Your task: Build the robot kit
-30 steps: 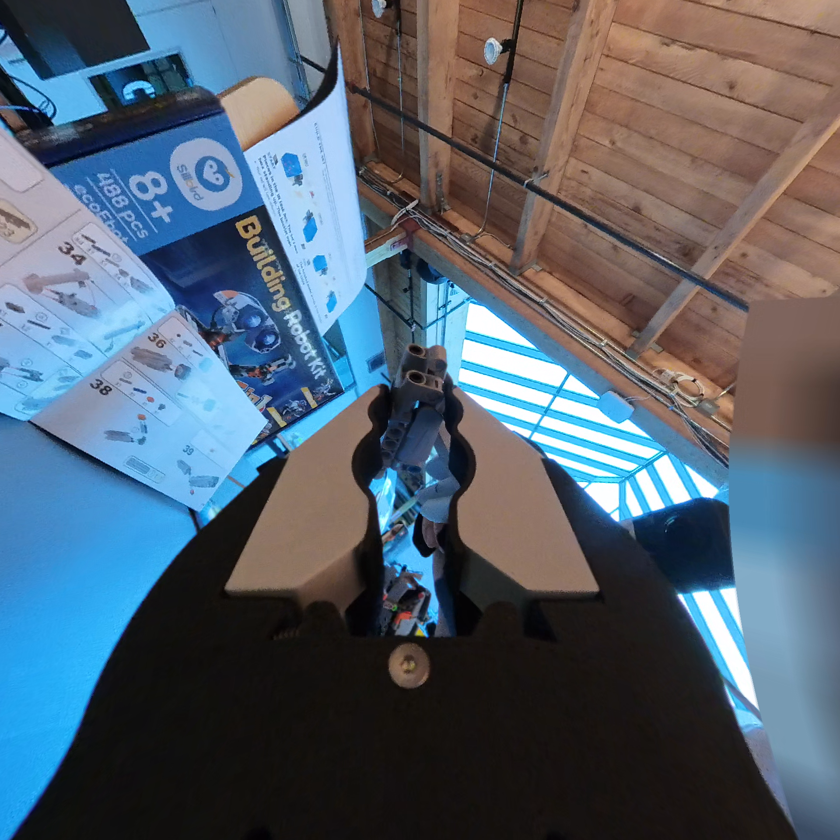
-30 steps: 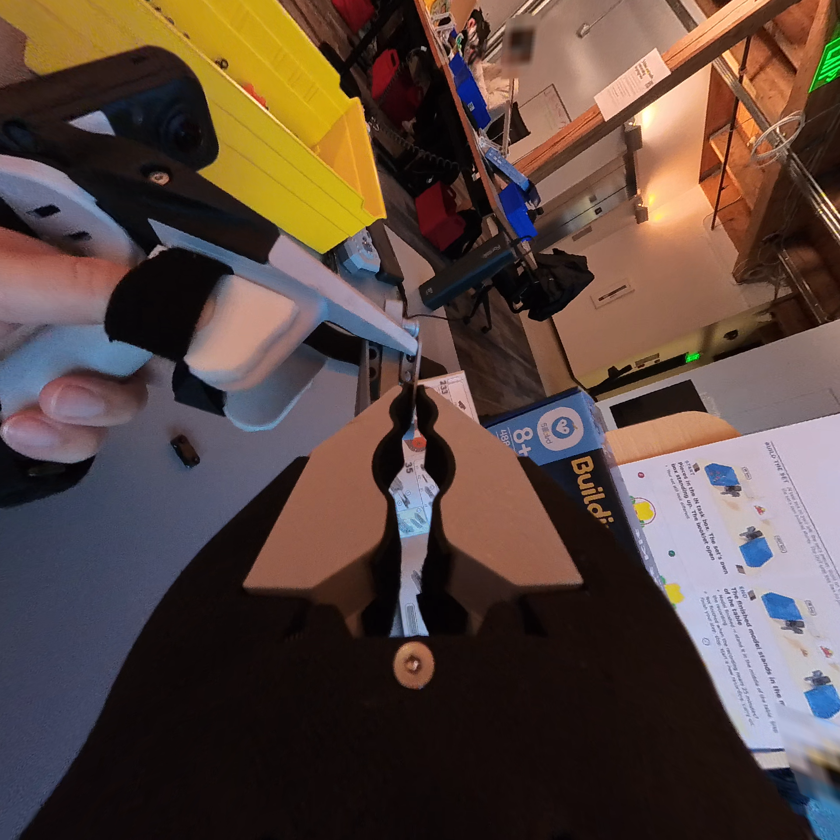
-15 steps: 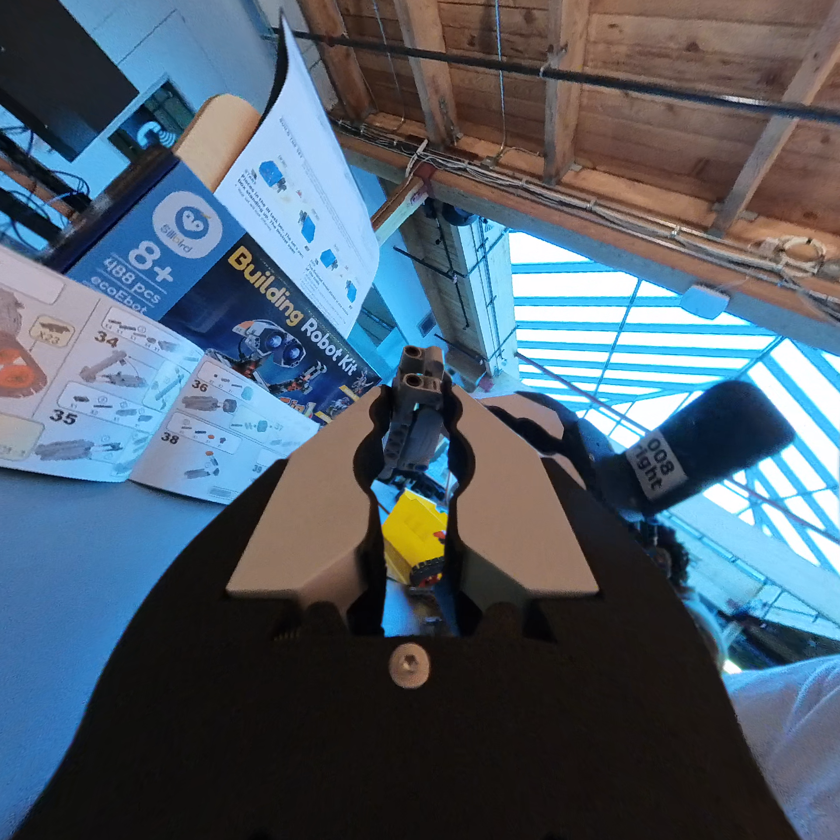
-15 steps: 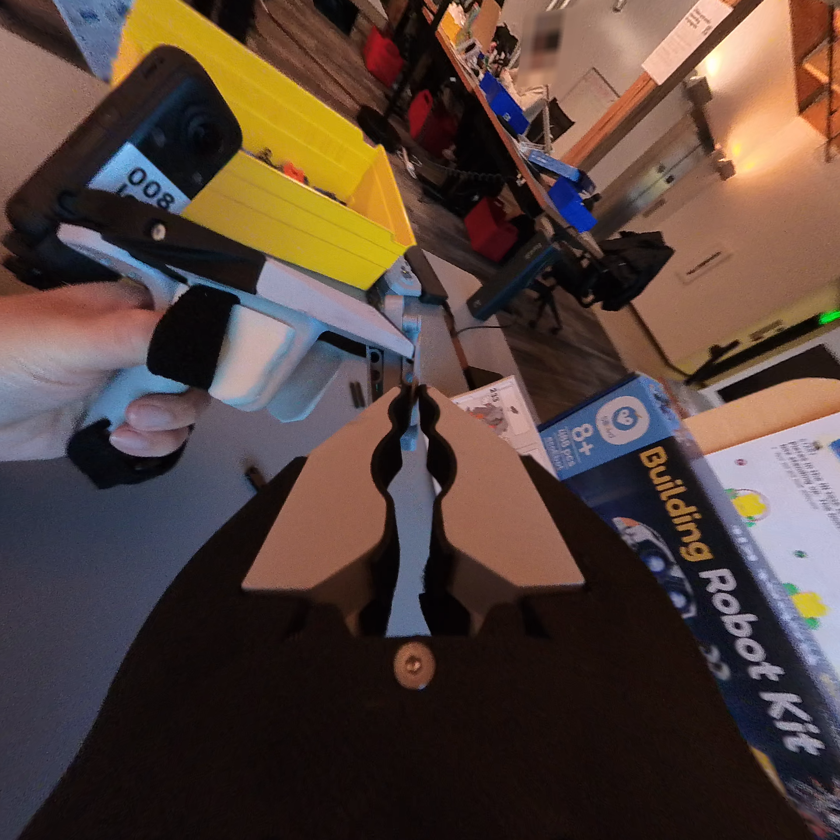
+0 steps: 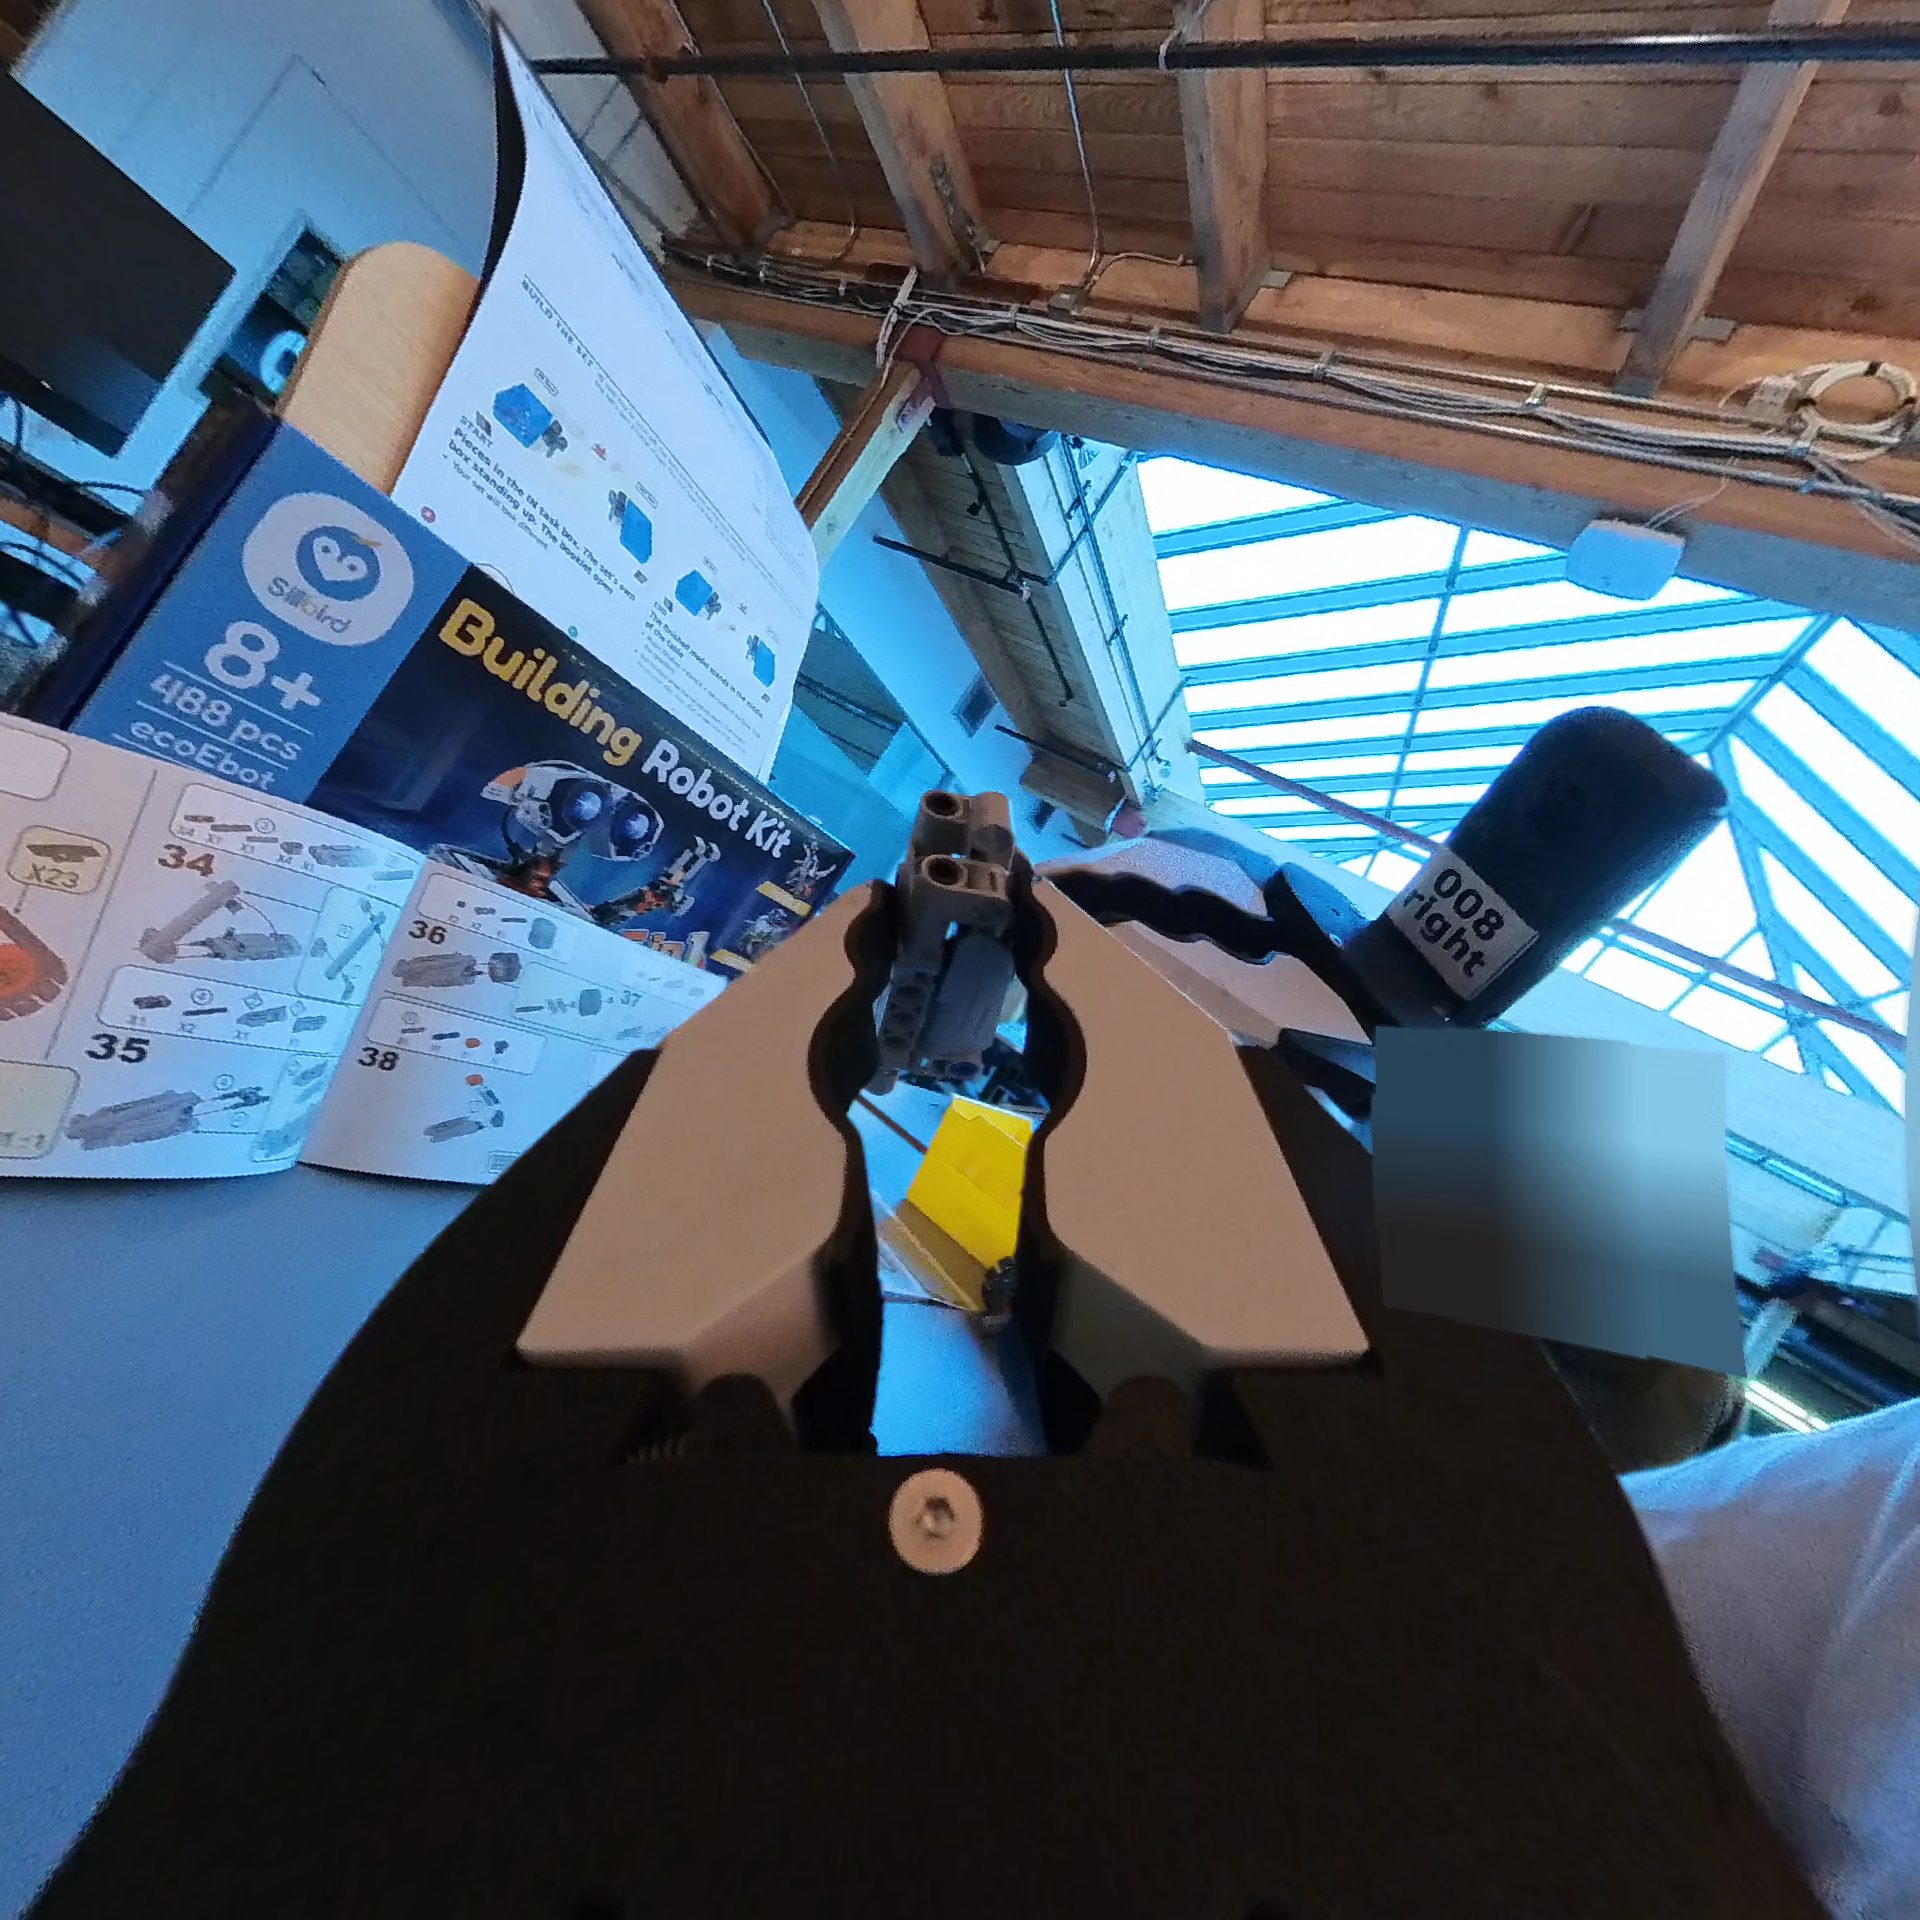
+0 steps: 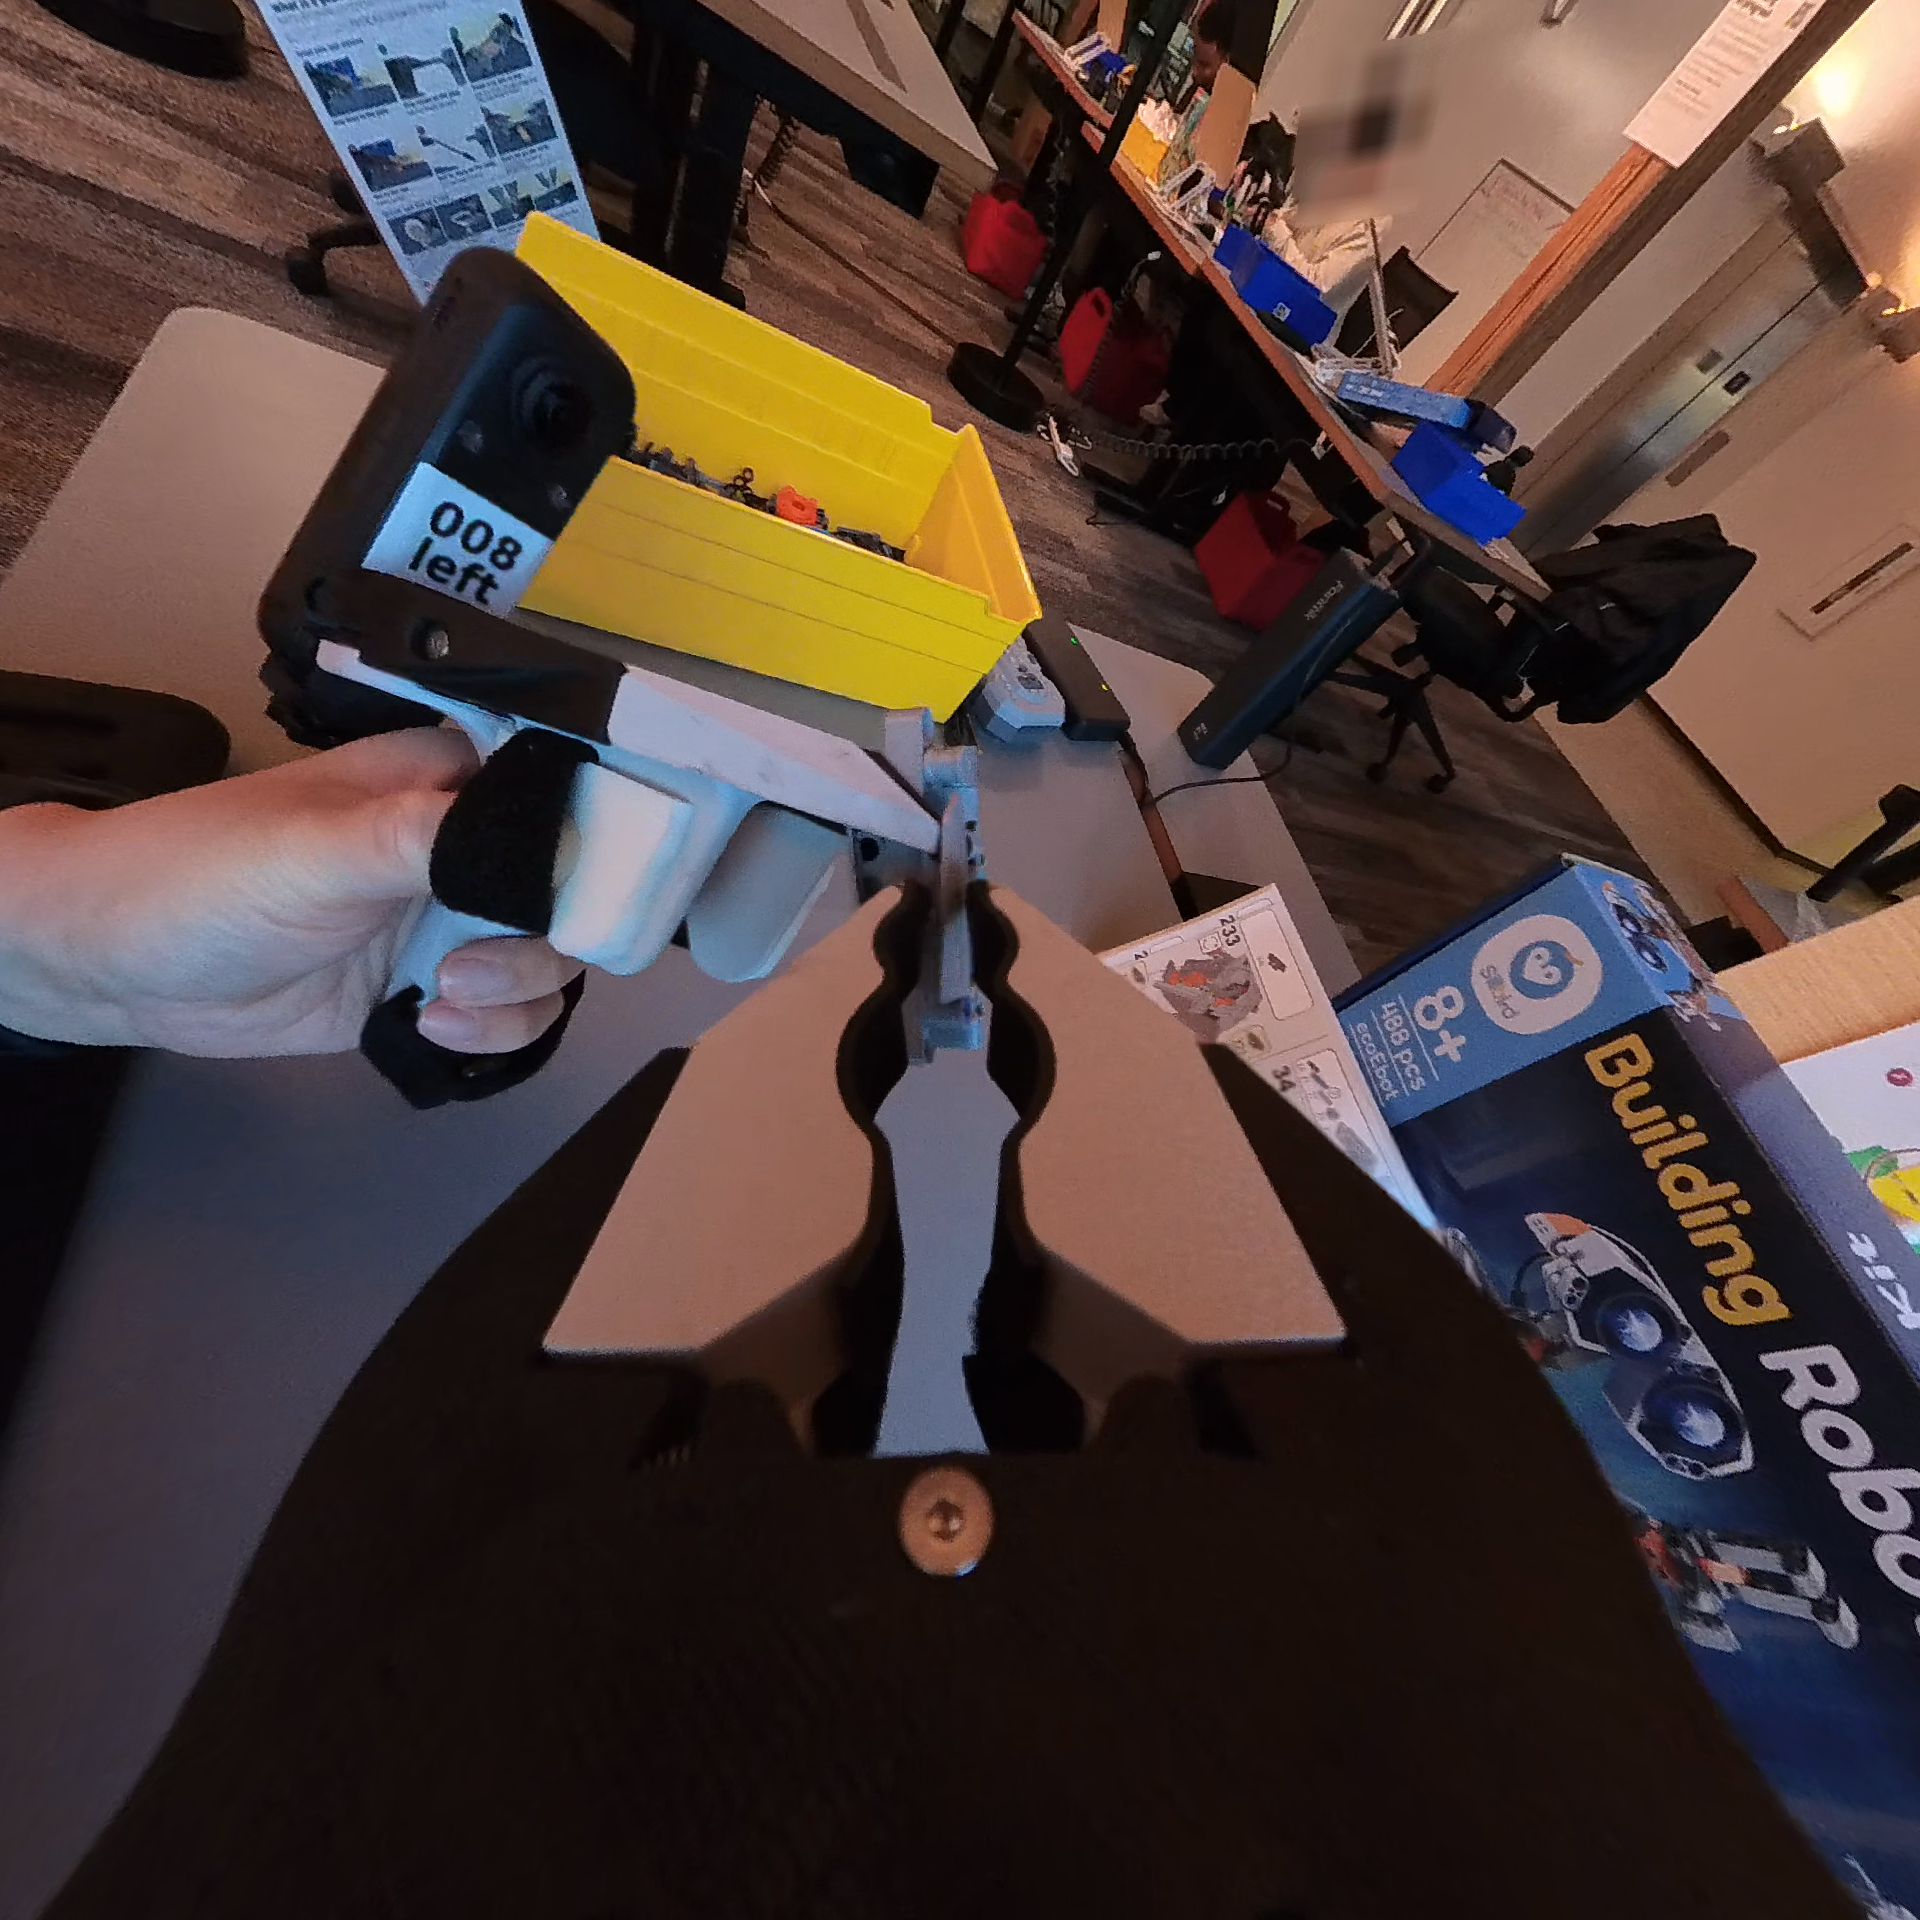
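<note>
My left gripper (image 5: 951, 904) is shut on a small grey brick assembly (image 5: 951, 883) that sticks out past its fingertips, held up in the air. My right gripper (image 6: 940, 909) meets it tip to tip. Its jaws are closed around the other end of the same grey assembly (image 6: 951, 987). In the right wrist view a hand (image 6: 208, 904) holds the left gripper (image 6: 940, 790) at the left. In the left wrist view the right gripper's black body (image 5: 1538, 831) shows at the right, its fingers reaching the assembly.
A yellow bin (image 6: 790, 582) with small parts stands on the grey table (image 6: 260, 1299) behind the left gripper. A blue kit box (image 6: 1621, 1143) lies at the right, with an open instruction booklet (image 5: 208, 987) and a printed sheet (image 5: 623, 468) leaning by it. Left and right tips are no more than a few centimetres apart.
The two grippers have come together. The grey assembly now sits deeper between the right jaws. The left view has swung so the right gripper shows at its right.
</note>
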The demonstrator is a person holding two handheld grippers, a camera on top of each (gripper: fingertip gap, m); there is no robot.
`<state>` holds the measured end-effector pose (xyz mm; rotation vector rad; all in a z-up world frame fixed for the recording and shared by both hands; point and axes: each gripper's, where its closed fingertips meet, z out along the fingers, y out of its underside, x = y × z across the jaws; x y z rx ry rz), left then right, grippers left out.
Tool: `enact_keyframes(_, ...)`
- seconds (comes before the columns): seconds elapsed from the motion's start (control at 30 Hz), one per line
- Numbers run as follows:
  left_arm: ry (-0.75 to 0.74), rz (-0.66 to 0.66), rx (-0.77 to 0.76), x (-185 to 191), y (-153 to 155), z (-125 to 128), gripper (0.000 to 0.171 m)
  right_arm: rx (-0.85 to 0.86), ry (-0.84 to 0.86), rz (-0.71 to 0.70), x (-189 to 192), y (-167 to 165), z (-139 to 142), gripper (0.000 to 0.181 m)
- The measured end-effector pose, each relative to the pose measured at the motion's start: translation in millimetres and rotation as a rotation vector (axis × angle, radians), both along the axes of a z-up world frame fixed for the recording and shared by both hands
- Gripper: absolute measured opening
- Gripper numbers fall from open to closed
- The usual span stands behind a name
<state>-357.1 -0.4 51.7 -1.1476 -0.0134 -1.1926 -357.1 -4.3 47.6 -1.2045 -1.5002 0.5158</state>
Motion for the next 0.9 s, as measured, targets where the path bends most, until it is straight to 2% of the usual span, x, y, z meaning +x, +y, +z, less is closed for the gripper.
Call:
enact_keyframes(0.3,0.012,-0.004,0.005,2,-1,0,0.021,-0.06,0.071,0.008,1,-1,10,0.008)
enact_keyframes(0.53,-0.002,-0.001,-0.01,0,2,-1,0.021,-0.014,0.023,-0.018,-2,1,2,0.003)
enact_keyframes(0.7,-0.089,-0.073,-0.033,1,4,-1,0.021,-0.006,0.027,-0.036,-1,3,3,0.002)
enact_keyframes(0.8,-0.133,-0.108,-0.05,1,5,-1,0.032,0.048,0.004,-0.072,-1,8,0,0.002)
enact_keyframes(0.9,-0.199,-0.146,-0.08,-2,8,-1,0.032,0.066,-0.003,-0.09,-2,9,-2,0.002)
